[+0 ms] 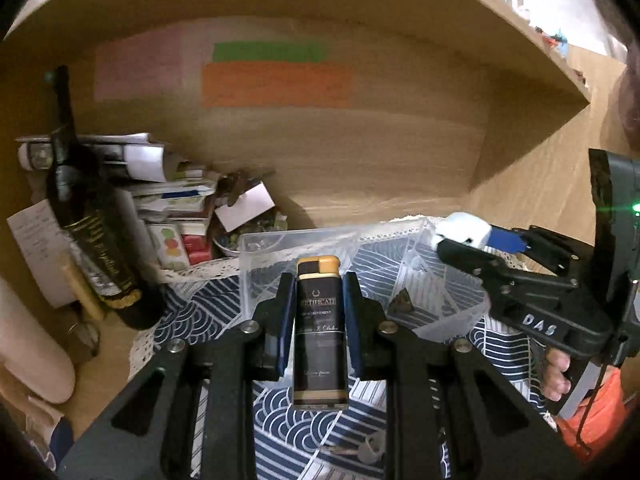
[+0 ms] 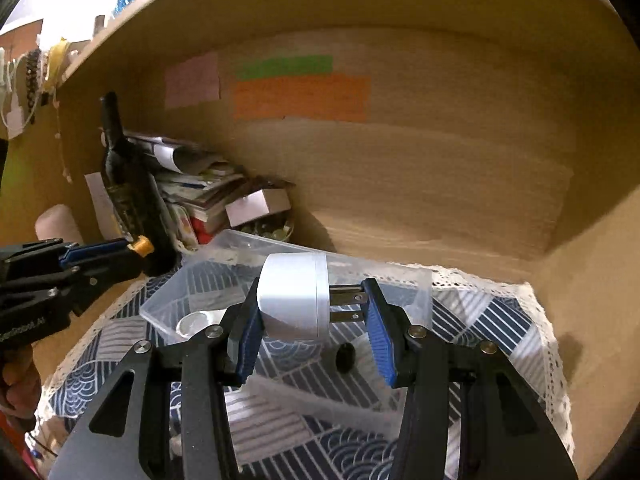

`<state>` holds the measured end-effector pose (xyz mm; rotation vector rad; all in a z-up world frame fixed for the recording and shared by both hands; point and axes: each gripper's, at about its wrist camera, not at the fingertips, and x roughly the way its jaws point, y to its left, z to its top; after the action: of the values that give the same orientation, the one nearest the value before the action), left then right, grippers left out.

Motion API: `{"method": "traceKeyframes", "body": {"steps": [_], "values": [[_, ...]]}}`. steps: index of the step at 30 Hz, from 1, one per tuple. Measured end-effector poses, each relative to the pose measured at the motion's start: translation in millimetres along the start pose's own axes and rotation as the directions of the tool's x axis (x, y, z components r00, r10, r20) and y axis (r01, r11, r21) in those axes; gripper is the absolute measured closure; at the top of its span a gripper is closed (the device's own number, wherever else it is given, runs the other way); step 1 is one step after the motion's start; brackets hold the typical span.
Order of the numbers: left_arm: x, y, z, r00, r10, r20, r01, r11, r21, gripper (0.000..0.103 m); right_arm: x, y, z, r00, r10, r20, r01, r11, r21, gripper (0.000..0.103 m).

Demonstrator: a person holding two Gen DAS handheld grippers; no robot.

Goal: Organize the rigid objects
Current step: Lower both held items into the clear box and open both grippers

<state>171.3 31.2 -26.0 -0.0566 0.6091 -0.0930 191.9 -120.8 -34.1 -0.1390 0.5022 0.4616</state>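
Left gripper (image 1: pixel 318 312) pinches a black-and-gold lighter (image 1: pixel 319 332) upright between its blue pads, held above the patterned cloth (image 1: pixel 200 312) at the near wall of the clear plastic bin (image 1: pixel 264 256). Right gripper (image 2: pixel 312 312) holds a white plug adapter (image 2: pixel 294 296) sideways, one pad on the round body, the other against the two prongs (image 2: pixel 348 306), over the same bin.

Risks: prong-side contact is thin metal, so the adapter could pivot or slip out and miss the bin. The bin looks light and could slide or tip if either tool knocks its rim. Both grippers sit near each other over one opening, so a clash is possible. The wine bottle (image 1: pixel 92 236) leans near the left tool and a wide swing could topple it. A small dark round item (image 2: pixel 345 357) lies under the adapter, can't tell what.
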Motion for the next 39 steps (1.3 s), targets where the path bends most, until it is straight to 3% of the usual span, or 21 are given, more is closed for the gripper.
{"method": "traceKeyframes", "body": {"steps": [12, 21, 25, 29, 31, 36, 39], "values": [[76.1, -9.0, -9.8, 0.986, -0.044, -0.161, 0.049, 0.999, 0.022, 0.080, 67.8, -5.9, -17.2, 0.983, 0.017, -0.183, -0.021, 1.000, -0.021, 0.060], [98.7, -9.8, -12.9, 0.973, -0.053, -0.224, 0.063, 0.997, 0.036, 0.080, 83.7, -5.5, -23.6, 0.969, 0.036, -0.243, -0.042, 0.999, -0.021, 0.060], [95.2, -11.1, -11.5, 0.975, -0.051, -0.217, 0.061, 0.997, 0.037, 0.080, 82.7, -5.3, -23.9, 0.967, 0.037, -0.252, -0.045, 0.999, -0.024, 0.059], [79.5, -14.9, -8.2, 0.981, -0.049, -0.190, 0.059, 0.997, 0.047, 0.078, 69.9, -4.5, -20.2, 0.975, 0.022, -0.221, -0.030, 0.999, -0.034, 0.050], [69.4, -15.9, -5.9, 0.985, -0.040, -0.170, 0.049, 0.998, 0.047, 0.069, 59.4, -3.8, -17.1, 0.980, 0.013, -0.199, -0.022, 0.999, -0.042, 0.050], [39.9, -16.8, -4.0, 0.991, -0.028, -0.127, 0.034, 0.998, 0.043, 0.063, 25.9, -5.0, -12.4, 0.990, 0.008, -0.141, -0.013, 0.999, -0.041, 0.046], [22.8, -19.2, -7.9, 0.994, -0.020, -0.107, 0.025, 0.999, 0.044, 0.049, 7.1, -5.5, -14.4, 0.993, 0.006, -0.115, -0.011, 0.999, -0.038, 0.044]]}}
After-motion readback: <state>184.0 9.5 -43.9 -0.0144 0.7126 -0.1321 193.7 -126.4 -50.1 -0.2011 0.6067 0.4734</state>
